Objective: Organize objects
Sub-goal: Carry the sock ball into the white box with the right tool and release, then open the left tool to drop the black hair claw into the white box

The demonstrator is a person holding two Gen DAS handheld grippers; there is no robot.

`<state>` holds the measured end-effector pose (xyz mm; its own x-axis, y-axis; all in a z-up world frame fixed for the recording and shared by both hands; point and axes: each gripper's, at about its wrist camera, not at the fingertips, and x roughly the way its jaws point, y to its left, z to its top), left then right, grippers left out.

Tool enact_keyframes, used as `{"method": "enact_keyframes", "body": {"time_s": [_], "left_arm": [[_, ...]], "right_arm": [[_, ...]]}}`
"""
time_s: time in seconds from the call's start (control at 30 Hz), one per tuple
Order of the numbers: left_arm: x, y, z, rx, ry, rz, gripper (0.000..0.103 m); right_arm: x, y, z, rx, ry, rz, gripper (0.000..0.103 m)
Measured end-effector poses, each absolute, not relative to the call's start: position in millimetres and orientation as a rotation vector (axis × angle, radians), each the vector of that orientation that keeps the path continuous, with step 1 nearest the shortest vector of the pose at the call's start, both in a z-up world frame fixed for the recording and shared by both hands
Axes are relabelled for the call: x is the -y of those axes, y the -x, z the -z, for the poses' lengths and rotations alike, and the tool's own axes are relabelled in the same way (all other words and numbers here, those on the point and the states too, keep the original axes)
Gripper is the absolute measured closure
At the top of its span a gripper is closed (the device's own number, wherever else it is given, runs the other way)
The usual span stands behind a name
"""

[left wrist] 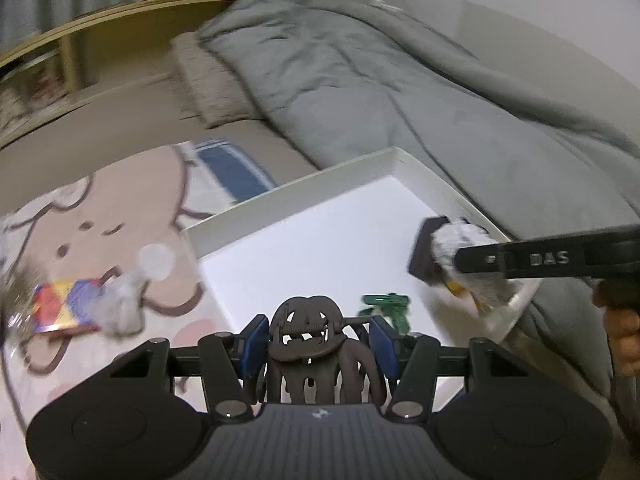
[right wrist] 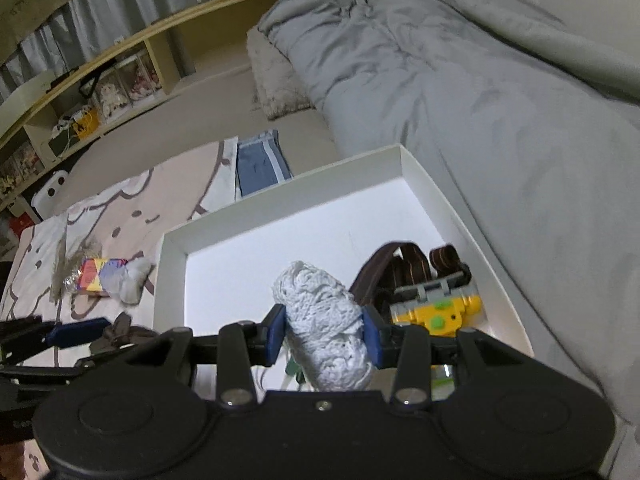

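Right gripper jaws clamp a white knitted roll, blue pads pressed on both its sides, held above the near part of the white tray. Left gripper jaws stand at mid width around a brown claw hair clip; whether the pads press on it is hard to tell, gaps show at both sides.

Grey duvet fills the right of both views, its far end cut off. Cartoon-print blanket lies left of the tray, blurred in the left wrist view. The tray sits between them, its near edge hidden behind the grippers.

In the tray's right corner: brown striped straps, partly hidden behind the roll, and a yellow toy with green knobs, its lower part covered by the right gripper. A small green item lies on the tray floor, too blurred to identify.

On the blanket: a colourful packet with a grey fabric bundle, feathery strands beside it.
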<state>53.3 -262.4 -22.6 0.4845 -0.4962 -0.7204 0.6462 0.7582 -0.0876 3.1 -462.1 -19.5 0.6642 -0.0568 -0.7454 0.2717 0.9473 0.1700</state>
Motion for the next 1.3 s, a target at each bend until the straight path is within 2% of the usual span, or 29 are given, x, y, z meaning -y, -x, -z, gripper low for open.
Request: {"method": "enact_keyframes", "body": {"time_s": [0.13, 0.43, 0.5, 0.53, 0.57, 0.6, 0.67, 1.03, 1.3], "left_arm": [[281.3, -51.4, 29.1, -0.793, -0.266, 0.815, 0.047], [312.0, -43.8, 49.6, -0.733, -0.672, 1.000, 0.047], [313.0, -44.6, 53.8, -0.721, -0.726, 1.022, 0.046], [312.9, -45.5, 56.1, -0.724, -0.743, 1.022, 0.046], [312.8, -46.0, 58.2, -0.734, -0.759, 1.018, 0.042], [312.6, -46.7, 61.2, -0.752, -0.772, 1.008, 0.029], [310.7, -46.7, 63.8, -0.776, -0.777, 0.985, 0.018], [298.7, -47.2, 52.3, -0.837, -0.668, 0.928, 0.017], [283.8, -43.4, 31.6, -0.852, -0.541, 0.887, 0.011]], "right_arm": [[464.8, -7.1, 28.6, -0.867, -0.288, 0.211, 0.061], [470.9, -11.6, 43.1, -0.923, -0.348, 0.258, 0.061], [471.2, -12.2, 43.5, -0.917, -0.364, 0.248, 0.060], [470.9, -13.3, 43.8, -0.921, -0.369, 0.243, 0.056], [470.3, -14.4, 44.5, -0.934, -0.367, 0.246, 0.054], [469.7, -15.4, 45.5, -0.946, -0.360, 0.257, 0.052], [468.2, -15.7, 44.9, -0.958, -0.338, 0.281, 0.044], [465.4, -9.2, 40.0, -0.970, -0.315, 0.291, 0.042], [457.9, 0.1, 29.6, -0.958, -0.314, 0.290, 0.041]]}}
